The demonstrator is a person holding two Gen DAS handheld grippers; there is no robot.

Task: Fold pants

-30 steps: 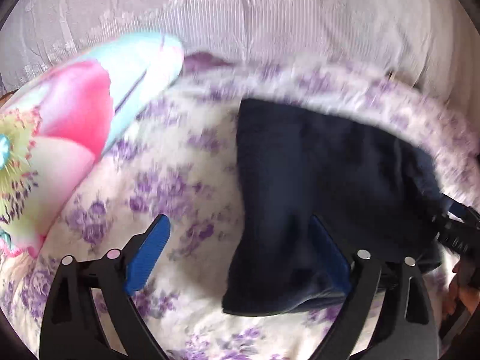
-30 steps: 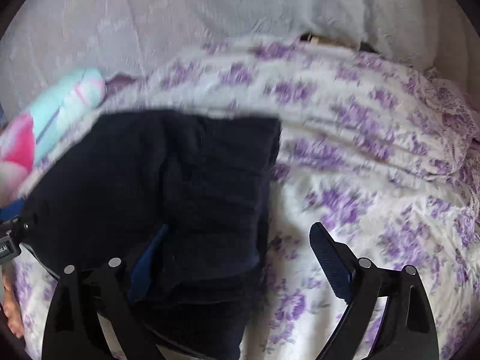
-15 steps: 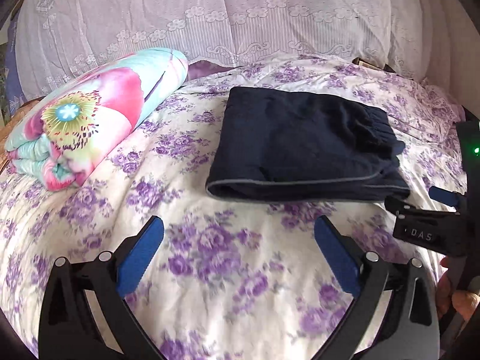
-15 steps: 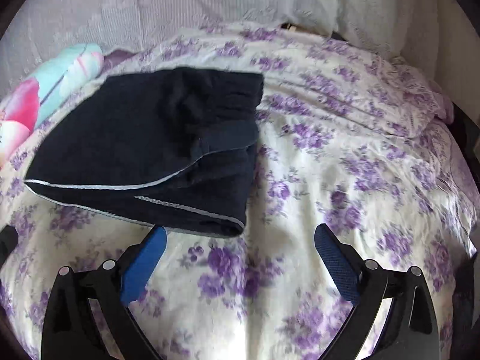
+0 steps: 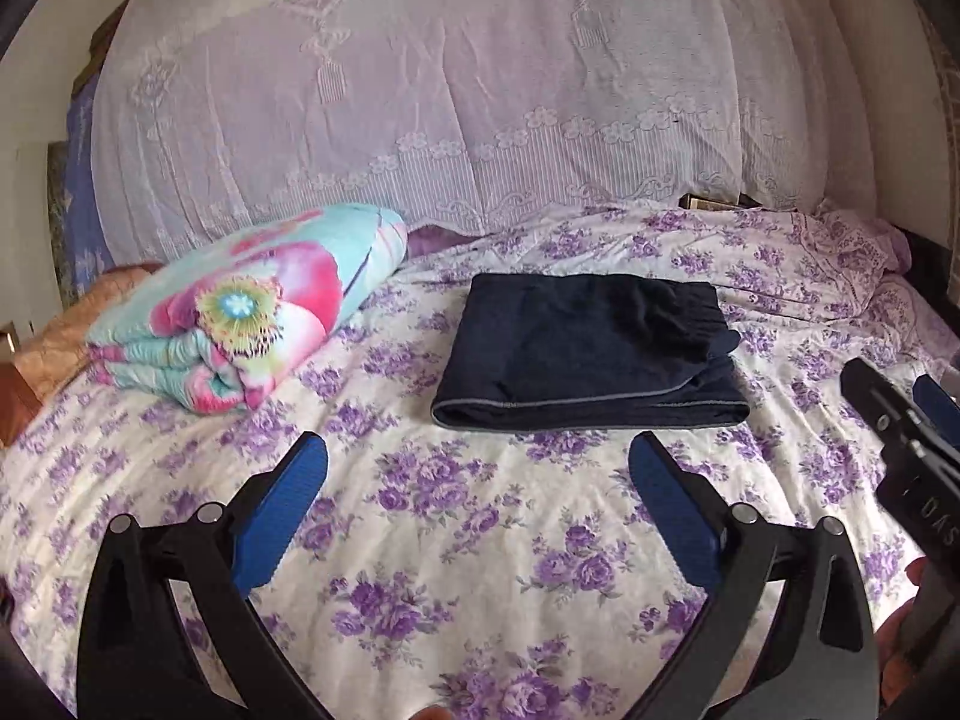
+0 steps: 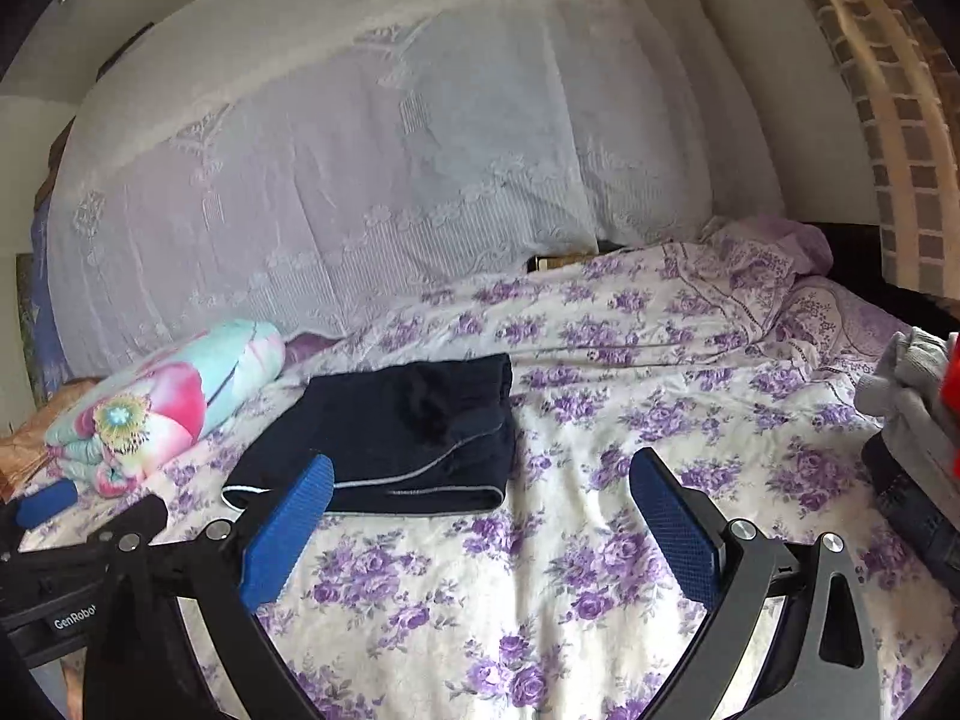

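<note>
The dark navy pants [image 5: 591,351] lie folded in a flat rectangle on the purple-flowered bedsheet [image 5: 480,540]; they also show in the right wrist view [image 6: 390,438]. My left gripper [image 5: 478,462] is open and empty, held well back from the pants and above the sheet. My right gripper [image 6: 480,480] is open and empty too, back from the pants, which lie ahead and to its left. The right gripper's body shows at the right edge of the left wrist view [image 5: 900,450]. The left gripper's body shows at the lower left of the right wrist view [image 6: 72,558].
A folded bright floral blanket [image 5: 240,324] lies left of the pants. A white lace curtain [image 5: 450,108] hangs behind the bed. A pillow [image 6: 774,264] sits at the far right. Grey and dark clothes [image 6: 906,420] are piled at the right edge.
Both grippers have let go of the pants and pulled back and up from them. The pants now lie folded and still on the sheet.
</note>
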